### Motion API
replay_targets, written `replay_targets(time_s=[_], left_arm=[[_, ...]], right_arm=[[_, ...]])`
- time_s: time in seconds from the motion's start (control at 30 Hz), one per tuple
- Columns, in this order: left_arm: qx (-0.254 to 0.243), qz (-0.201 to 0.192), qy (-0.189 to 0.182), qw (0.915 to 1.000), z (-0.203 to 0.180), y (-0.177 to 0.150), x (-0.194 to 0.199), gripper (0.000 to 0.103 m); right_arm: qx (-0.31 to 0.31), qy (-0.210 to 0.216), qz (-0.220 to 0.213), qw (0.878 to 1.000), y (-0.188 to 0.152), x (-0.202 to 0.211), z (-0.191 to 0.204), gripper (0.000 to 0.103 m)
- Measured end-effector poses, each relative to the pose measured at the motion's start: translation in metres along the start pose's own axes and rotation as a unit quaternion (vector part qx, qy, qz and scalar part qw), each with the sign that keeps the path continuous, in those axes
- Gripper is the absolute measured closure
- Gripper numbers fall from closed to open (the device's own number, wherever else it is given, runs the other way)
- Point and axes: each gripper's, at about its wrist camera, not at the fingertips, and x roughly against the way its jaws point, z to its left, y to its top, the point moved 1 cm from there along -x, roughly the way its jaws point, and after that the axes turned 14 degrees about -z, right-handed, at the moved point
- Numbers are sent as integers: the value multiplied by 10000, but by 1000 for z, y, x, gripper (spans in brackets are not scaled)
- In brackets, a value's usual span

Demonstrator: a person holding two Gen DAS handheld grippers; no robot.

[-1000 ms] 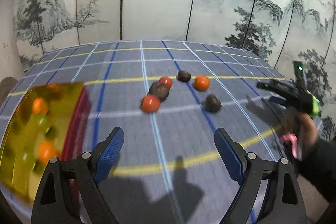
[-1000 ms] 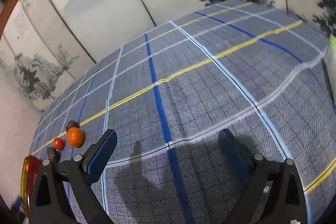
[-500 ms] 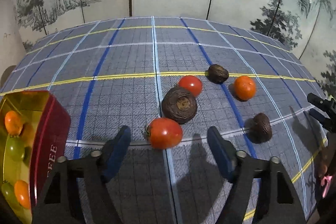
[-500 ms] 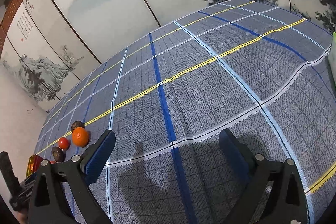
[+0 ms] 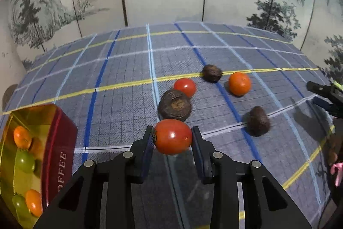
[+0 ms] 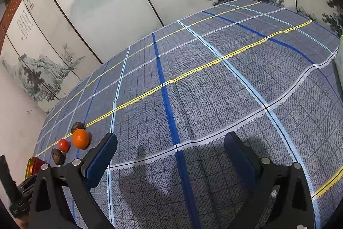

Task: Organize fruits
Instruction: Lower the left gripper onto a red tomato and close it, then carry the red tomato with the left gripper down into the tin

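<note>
Red tomato (image 5: 173,136) sits clamped sideways in the left gripper (image 5: 172,138), whose jaws just closed on it. Coffee tin (image 5: 61,143) is off to its left, so that hand's nearer; right gripper (image 6: 171,156) gapes empty.

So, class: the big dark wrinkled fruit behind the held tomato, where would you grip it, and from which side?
Grip the big dark fruit across its rounded flanks, left and right, coming from above: the held tomato crowds its near side and the small red tomato its far side.
</note>
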Motion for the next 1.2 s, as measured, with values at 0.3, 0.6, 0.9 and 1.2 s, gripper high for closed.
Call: replay_targets(time_s=[0.3,0.6,0.9,1.2], left_arm=[[76,-294,-79,9995,-4,22,34,68],[268,-711,79,9971,26,59,72,68],[485,-910,593,9929,86,79,96,68],[751,-720,1104,9884,146,66,101,68]], right_arm=[[30,-18,13,10000,0,-2,2,2],[44,-29,20,10000,-1,-3,5,1],[52,-38,23,10000,-1,-3,6,1],[50,-45,21,10000,-1,-4,7,1]])
